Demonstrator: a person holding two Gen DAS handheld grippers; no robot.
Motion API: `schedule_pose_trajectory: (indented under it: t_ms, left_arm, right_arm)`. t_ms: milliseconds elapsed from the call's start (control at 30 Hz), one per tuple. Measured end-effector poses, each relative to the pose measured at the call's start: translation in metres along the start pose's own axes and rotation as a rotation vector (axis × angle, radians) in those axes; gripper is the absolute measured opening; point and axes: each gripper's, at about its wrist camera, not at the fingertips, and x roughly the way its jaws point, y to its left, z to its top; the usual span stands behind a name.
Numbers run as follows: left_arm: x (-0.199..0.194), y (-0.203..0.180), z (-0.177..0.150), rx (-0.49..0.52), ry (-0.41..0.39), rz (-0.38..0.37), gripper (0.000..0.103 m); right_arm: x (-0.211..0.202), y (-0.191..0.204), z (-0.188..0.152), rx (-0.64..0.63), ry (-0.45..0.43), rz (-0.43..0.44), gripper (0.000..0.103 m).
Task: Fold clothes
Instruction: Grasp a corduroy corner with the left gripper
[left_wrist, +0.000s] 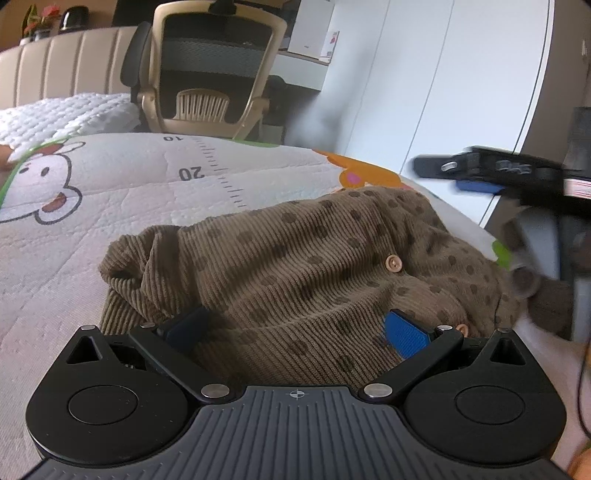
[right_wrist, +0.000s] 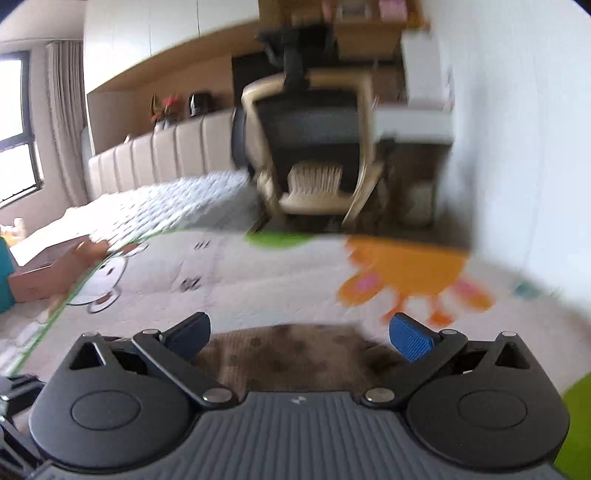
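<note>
A brown ribbed-knit cardigan with darker brown dots and pale round buttons lies bunched in a rumpled heap on a quilted cartoon-print mat, near the mat's right edge and beside its orange animal print. One cuffed sleeve end sticks out on the left. In the blurred right wrist view, only its spotted brown top shows.
</note>
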Motion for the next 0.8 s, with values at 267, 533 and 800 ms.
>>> schedule_pose_trajectory:
  t_ms: [267,533,800]
  left_arm:
    - [-0.053,0.058,0.025,-0.130,-0.040,0.152,0.103]
    - [-0.075,-0.006,0.012,-0.018,-0.033,-0.203,0.103]
    - [-0.066,-0.020,-0.035,0.133,0.186,-0.113,0.103]
  right_arm:
    - [0.024,-0.023,-0.015,0.061,0.227,-0.042,0.103]
    - [-0.040,-0.012,-0.065,-0.267,0.175,-0.180,0.103]
    - [-0.072,-0.012,-0.073,-0.351,0.179,-0.208,0.103]
